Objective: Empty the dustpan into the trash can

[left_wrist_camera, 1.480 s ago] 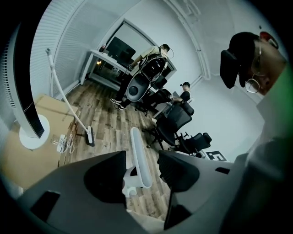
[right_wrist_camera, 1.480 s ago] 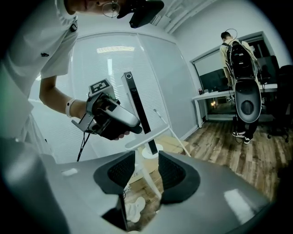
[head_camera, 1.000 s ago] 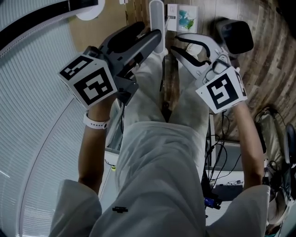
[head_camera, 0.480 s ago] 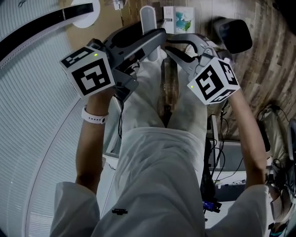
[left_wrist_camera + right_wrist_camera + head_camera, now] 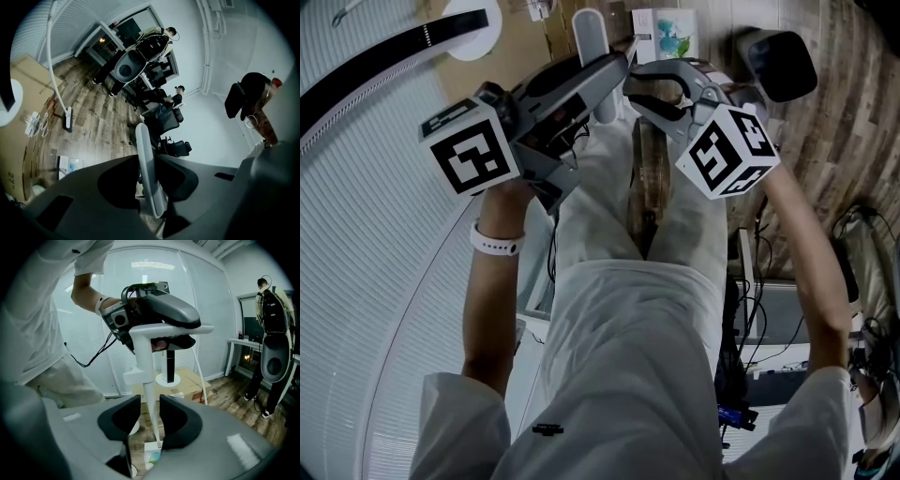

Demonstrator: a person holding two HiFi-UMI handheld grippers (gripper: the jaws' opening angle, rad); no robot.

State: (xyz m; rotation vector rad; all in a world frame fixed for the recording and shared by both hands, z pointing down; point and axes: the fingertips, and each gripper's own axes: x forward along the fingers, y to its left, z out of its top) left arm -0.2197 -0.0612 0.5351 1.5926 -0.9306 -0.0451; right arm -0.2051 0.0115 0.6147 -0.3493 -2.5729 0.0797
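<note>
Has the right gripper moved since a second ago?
Yes: the right gripper moved up-picture toward the printed box; its jaws just opened further, white handle between them, ungripped.

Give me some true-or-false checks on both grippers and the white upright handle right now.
1. The left gripper has the white upright plastic handle between its jaws. True; they have just been closing on it.
2. The right gripper is clamped on that handle. False: its jaws stand apart, gripping nothing, having just opened further.
3. The floor is brown wooden planking. True.
4. The person's left wrist carries a black band. False: the wristband is white.
</note>
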